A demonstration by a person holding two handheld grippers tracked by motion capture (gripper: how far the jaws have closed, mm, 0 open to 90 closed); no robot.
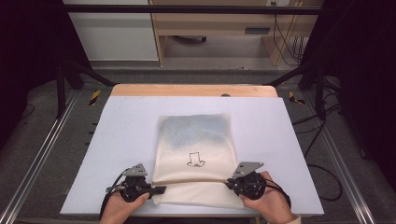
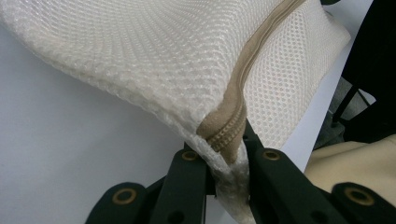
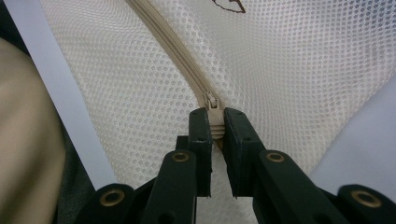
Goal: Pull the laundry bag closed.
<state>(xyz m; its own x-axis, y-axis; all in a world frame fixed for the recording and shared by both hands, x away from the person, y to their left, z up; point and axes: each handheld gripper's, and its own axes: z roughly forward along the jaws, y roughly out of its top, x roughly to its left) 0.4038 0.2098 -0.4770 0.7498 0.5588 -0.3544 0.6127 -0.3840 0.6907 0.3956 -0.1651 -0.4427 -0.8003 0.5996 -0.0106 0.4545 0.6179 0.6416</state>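
A cream mesh laundry bag (image 1: 194, 154) with a small black drawing lies flat on the white table (image 1: 121, 126), something bluish showing through its far half. A beige zipper (image 1: 196, 180) runs across its near end. My left gripper (image 1: 159, 190) is shut on the bag's left corner, pinching the mesh and the zipper end (image 2: 227, 140) between its jaws. My right gripper (image 1: 229, 183) is at the bag's right edge, shut on the zipper pull (image 3: 212, 122), with the slider (image 3: 211, 100) just past the fingertips. The zipper (image 3: 173, 49) runs away from it, closed.
The table's near edge lies just under both hands. A wooden strip (image 1: 194, 89) borders the far edge. Metal rails run along both sides, and cables (image 1: 322, 172) lie on the floor at the right. A wooden cabinet (image 1: 215, 23) stands beyond.
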